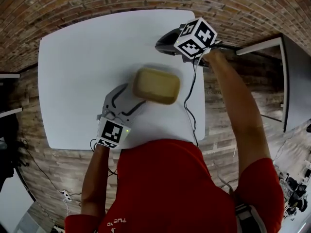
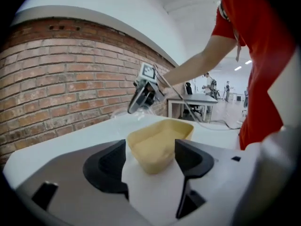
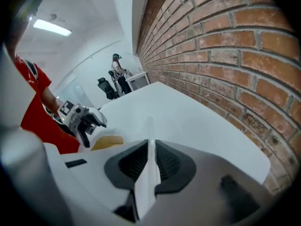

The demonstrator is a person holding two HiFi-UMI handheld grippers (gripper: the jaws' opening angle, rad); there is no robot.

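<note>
Tan tub (image 1: 156, 85): mid-surface (image 1: 82, 72), mouth up, long axis left–right, slightly skewed. Judged light, thin-walled, stiff and smooth; best taken by a short-end rim. Left tongs (image 1: 128, 99) spread, with the tub's near-left end between them. Right tongs (image 3: 151, 164), far right, pinch a thin clear sheet (image 3: 149, 135), seen edge-on; it looks flimsy.

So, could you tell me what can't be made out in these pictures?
1. Sheet clamped in the right tool: edge-on in the right gripper view, so its material is unclear.
2. Tub floor: partly hidden by its near wall in the left gripper view, blurred in the head view.
3. Left tool tips: covered by the tub in the head view.
</note>
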